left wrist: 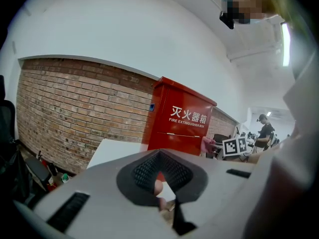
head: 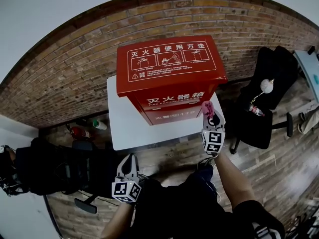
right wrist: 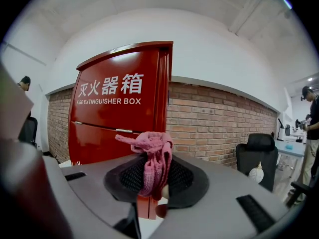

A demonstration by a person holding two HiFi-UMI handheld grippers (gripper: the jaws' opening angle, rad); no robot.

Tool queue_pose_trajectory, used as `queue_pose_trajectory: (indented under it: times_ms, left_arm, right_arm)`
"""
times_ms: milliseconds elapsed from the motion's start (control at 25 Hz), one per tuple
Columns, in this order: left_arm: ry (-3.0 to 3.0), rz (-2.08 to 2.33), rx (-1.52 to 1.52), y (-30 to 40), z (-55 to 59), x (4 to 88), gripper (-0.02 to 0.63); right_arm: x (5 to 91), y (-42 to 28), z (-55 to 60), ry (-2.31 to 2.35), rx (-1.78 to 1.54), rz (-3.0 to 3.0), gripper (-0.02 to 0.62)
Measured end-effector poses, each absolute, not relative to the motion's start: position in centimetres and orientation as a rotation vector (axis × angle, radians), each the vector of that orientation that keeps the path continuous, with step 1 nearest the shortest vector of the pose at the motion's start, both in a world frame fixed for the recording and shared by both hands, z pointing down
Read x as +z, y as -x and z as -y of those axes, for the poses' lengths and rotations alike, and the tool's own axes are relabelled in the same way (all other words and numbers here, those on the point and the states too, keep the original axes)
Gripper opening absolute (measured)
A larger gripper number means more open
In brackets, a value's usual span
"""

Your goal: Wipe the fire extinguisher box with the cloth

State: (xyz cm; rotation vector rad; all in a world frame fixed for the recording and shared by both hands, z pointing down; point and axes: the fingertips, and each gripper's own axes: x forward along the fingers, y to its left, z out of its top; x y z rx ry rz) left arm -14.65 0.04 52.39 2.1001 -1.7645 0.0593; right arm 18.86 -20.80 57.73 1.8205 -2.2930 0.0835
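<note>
a curved brick wall [head: 60,78] backs a small white table [head: 124,128] in an office room. the right gripper [head: 209,114] has its jaws pressed on a bunched pink cloth [right wrist: 155,158], which sticks up past the tips. the cloth sits just beside the lower right front corner of the red fire extinguisher box [head: 169,78]; whether it touches is unclear. the box stands upright on the table, against the wall. the left gripper [head: 128,159] hangs low, well apart from the box, jaws together on nothing. wiping looks barely begun: no surface shows any sign of it, so the front, top and sides seem left to do.
</note>
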Motion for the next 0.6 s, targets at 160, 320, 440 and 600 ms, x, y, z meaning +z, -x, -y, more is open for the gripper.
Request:
queue_pose_trajectory:
  times_ms: [160,320,440,600]
  left_arm:
    - [-2.096,1.773,0.073,14.9,-0.2,52.5,0.023]
    - [-2.091,1.782,0.078,15.1,-0.4,52.6,0.023]
    - [-2.087,1.785,0.080,15.2,-0.5,52.6,0.023]
    - [-2.080,1.787,0.083,15.4,-0.7,52.8,0.023]
  right_arm:
    - [59.1,-18.8,20.8,-1.814,0.101,2.282,0.100]
    - [60.1,-18.7,20.9,-1.803,0.103,2.273,0.100]
    - [60.5,-18.7,20.8,-1.809,0.113,2.268,0.100]
    - [60.6,-18.1,20.7,-1.811,0.121,2.283,0.100]
